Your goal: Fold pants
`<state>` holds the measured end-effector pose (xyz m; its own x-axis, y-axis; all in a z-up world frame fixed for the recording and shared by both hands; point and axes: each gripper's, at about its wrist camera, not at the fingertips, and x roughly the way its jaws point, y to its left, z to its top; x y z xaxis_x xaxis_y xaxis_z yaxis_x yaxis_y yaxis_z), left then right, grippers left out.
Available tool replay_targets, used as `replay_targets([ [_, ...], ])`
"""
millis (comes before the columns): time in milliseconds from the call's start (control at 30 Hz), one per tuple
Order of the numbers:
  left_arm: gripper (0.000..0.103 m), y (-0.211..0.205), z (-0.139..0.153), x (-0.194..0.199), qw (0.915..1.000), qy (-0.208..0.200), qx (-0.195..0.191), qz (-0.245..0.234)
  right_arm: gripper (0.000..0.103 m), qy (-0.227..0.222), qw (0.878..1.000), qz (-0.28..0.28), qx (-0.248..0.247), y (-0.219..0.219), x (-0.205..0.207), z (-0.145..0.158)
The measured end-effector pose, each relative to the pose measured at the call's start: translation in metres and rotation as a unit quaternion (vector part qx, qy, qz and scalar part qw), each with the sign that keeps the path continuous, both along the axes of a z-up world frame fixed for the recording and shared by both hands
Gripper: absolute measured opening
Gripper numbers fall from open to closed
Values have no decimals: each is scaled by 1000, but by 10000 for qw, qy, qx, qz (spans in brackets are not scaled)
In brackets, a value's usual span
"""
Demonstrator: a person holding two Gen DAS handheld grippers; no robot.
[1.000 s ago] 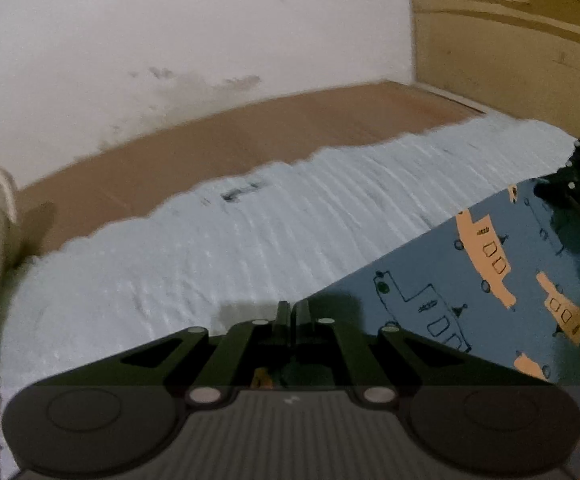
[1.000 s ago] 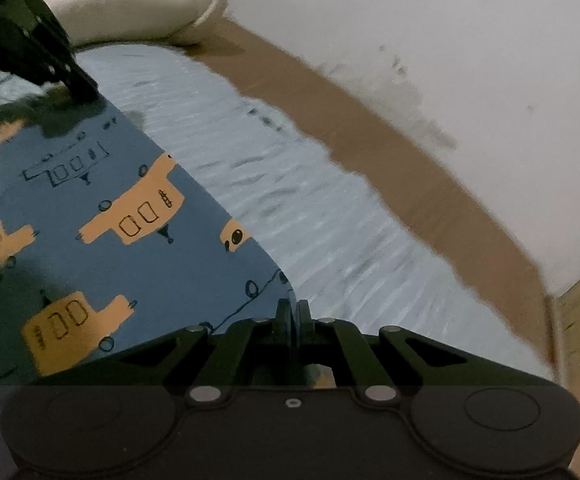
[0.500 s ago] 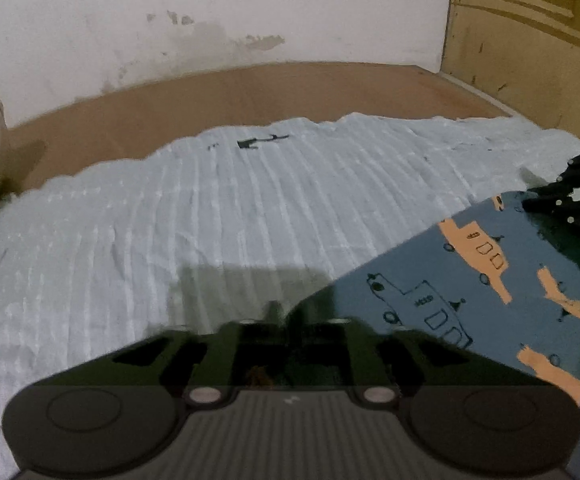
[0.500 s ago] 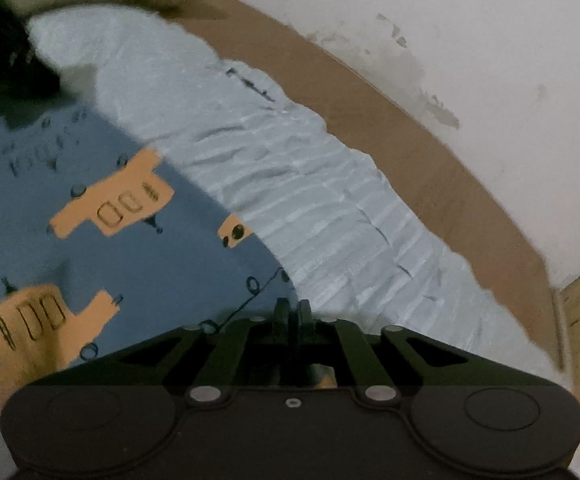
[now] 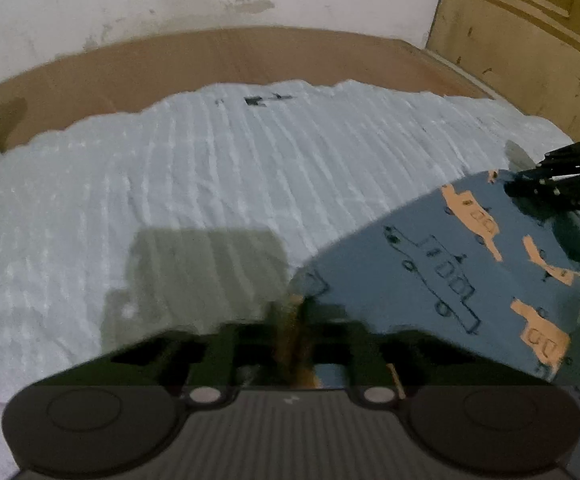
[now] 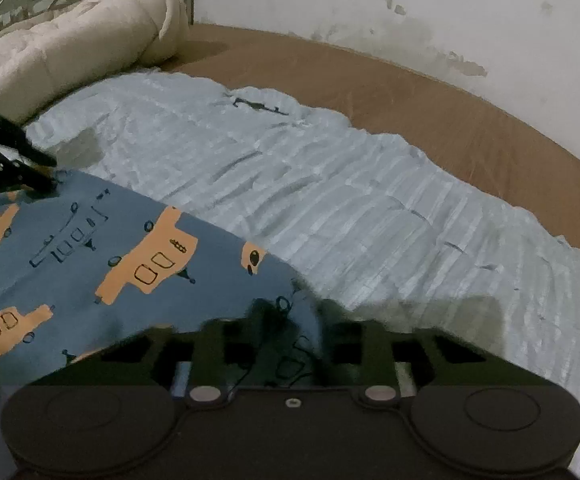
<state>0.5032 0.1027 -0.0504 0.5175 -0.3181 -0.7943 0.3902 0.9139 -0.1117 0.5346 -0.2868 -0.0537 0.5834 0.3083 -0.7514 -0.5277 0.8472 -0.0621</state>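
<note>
The pants (image 5: pixel 442 272) are blue-grey with orange and outlined vehicle prints. They stretch between my two grippers above a pale blue ribbed blanket (image 5: pixel 210 184). My left gripper (image 5: pixel 290 320) is blurred; its fingers stand slightly apart with the pants' near corner between them. In the right wrist view the pants (image 6: pixel 90 264) fill the lower left. My right gripper (image 6: pixel 286 320) has its fingers apart, with the cloth edge lying between them. Each gripper shows in the other's view, the right one (image 5: pixel 558 188) and the left one (image 6: pixel 14 160), at the pants' far corners.
The blanket (image 6: pixel 330 200) lies on a brown mattress (image 6: pixel 410 92) against a stained white wall. A cream pillow (image 6: pixel 70 52) sits at the head end by a metal bedframe. A wooden panel (image 5: pixel 530 40) stands at the far right.
Both grippers swung and lowered toward the blanket with the pants. Their fingers, shut on the cloth before, have now parted. The pants' edge sits lower and closer to the blanket.
</note>
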Motion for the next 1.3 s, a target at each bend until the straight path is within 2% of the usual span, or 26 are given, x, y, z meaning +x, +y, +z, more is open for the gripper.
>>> replay_targets([
  [33,2,-3,2,-4,9999,-103,19,50,5,0,10000,31,-13,1,0,1],
  [133,1,-5,12,-15,9978,-480,14,455,2,-91,9998,117,-135,3,-8,6],
  [233,1,-2,32,-31,9923,-953,-81,787,2,-563,9982,25,-185,3,-25,23],
  [433,0,0,75,-85,9855,-1605,-105,547,1,-1661,9854,53,-361,6,-89,64],
  [600,0,3,106,-138,9786,-1997,-286,407,0,-2243,9734,96,-454,0,-158,89],
  [767,0,-2,124,-195,9718,-2342,-213,157,0,-2641,9628,192,-543,-4,-229,103],
  [900,0,-8,123,-233,9675,-2528,-44,-62,0,-2776,9587,256,-563,-8,-278,101],
  [1033,0,-14,109,-265,9670,-2533,63,-251,0,-2816,9570,294,-630,-11,-320,87],
  [1200,0,-19,81,-292,9689,-2425,215,-437,0,-2830,9552,354,-793,-4,-350,62],
  [1300,0,-21,65,-302,9709,-2326,322,-479,0,-2725,9582,349,-800,-1,-363,44],
])
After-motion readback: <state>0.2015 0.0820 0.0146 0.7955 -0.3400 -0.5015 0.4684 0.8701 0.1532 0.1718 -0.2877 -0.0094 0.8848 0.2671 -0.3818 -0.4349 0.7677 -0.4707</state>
